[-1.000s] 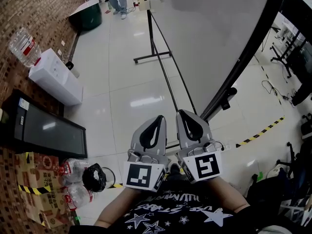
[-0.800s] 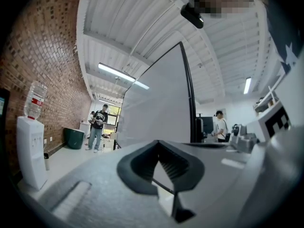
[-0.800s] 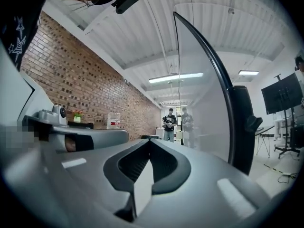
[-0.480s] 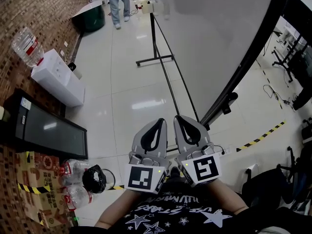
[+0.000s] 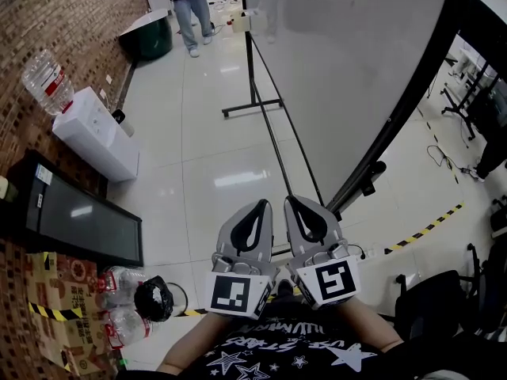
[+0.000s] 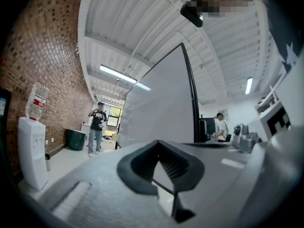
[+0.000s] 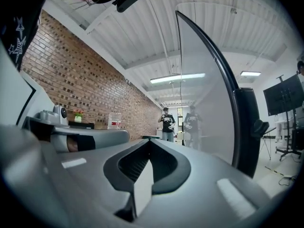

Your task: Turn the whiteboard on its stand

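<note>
Left gripper (image 5: pixel 259 206) and right gripper (image 5: pixel 294 202) sit closed, clear of the whiteboard (image 5: pixel 341 70)

Large grey-white whiteboard (image 5: pixel 348 70), black frame, tilted on black wheeled stand (image 5: pixel 252 85), standing on glossy floor.

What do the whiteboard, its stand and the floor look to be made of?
Whiteboard: smooth, glossy white panel, perhaps coated steel or melamine; it faintly mirrors a person. Stand: thin black tubes, probably painted metal. Floor: polished pale tiles, judging by joint lines and lamp glare.
</note>
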`<state>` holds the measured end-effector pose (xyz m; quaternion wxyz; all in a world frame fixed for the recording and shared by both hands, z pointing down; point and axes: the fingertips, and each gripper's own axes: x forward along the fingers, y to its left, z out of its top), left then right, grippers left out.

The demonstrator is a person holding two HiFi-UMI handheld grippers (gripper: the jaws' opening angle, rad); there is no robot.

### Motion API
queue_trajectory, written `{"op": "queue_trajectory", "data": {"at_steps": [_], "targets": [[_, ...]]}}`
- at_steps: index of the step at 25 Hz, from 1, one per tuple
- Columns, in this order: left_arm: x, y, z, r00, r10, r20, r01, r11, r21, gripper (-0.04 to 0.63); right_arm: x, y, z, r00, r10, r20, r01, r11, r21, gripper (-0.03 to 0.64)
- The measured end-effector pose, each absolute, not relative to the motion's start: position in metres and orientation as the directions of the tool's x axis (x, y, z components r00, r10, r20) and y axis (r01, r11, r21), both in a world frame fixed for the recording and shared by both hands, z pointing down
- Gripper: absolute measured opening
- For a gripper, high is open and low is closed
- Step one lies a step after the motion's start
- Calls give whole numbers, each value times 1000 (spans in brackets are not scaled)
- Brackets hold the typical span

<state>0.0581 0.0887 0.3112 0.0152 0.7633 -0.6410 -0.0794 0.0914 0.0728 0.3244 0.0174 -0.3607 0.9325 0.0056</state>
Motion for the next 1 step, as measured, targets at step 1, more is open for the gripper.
{"op": "queue_trajectory", "data": {"at_steps": [1], "targets": [[59,89,311,166,-980,-105,-976,-179,125,6,92,73,323,-738,-674,-44,-674,739,-4,8]]}}
